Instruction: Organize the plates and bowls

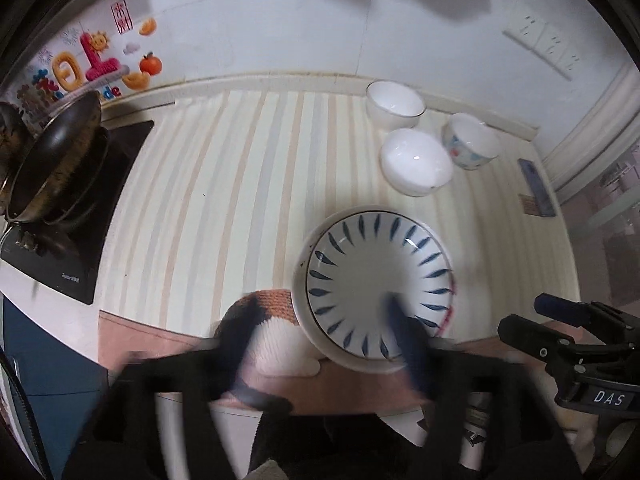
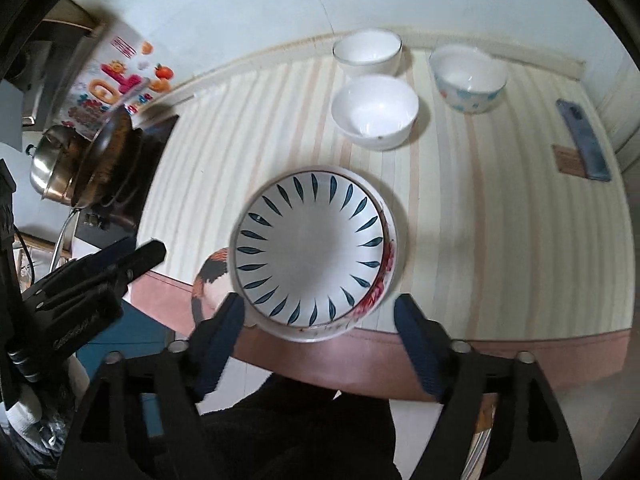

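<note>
plates (image 2: 308,256) stacked near counter edge; three bowls (image 2: 374,116) unsorted behind; left gripper (image 1: 324,320) and right gripper (image 2: 320,316) both gaping, empty.

Blue-leaf-patterned ceramic plate (image 2: 310,252) stacked on red-flowered plate (image 2: 384,276), near edge; three white ceramic bowls (image 2: 374,116) behind; black wok (image 2: 108,160) left.
</note>
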`<action>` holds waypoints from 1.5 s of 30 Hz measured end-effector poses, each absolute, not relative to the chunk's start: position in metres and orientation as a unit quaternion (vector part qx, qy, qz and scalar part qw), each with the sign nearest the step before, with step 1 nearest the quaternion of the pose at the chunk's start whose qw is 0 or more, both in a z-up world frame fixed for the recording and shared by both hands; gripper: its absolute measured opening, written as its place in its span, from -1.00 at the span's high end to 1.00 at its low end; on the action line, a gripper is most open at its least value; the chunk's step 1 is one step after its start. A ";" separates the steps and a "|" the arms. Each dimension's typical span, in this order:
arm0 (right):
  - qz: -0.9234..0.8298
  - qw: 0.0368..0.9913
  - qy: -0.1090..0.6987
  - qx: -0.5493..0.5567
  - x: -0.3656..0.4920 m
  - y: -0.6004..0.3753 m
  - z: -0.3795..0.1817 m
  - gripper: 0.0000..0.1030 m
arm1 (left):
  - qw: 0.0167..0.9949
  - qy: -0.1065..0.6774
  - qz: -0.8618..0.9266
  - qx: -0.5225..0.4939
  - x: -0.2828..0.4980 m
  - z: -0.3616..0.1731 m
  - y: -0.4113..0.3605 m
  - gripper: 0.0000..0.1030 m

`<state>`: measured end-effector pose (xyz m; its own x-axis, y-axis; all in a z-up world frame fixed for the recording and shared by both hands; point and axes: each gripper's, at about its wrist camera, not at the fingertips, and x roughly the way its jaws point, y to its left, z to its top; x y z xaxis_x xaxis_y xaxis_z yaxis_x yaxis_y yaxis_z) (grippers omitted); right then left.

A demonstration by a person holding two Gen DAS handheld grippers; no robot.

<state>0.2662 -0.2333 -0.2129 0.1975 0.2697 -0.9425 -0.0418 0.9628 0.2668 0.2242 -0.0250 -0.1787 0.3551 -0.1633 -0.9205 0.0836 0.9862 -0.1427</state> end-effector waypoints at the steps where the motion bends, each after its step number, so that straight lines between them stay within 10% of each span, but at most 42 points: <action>1: 0.102 0.772 0.620 0.091 0.261 -0.234 -0.205 -0.60 | 0.825 0.558 -0.080 -0.036 0.220 -0.173 -0.024 -0.61; 24: 0.057 0.812 0.569 0.116 0.188 -0.226 -0.109 -0.80 | 0.844 0.512 -0.153 -0.041 0.182 -0.108 -0.013 -0.63; 45: 0.084 0.750 0.624 0.203 0.430 -0.344 -0.281 -0.79 | 0.785 0.609 -0.079 -0.085 0.415 -0.259 -0.093 -0.61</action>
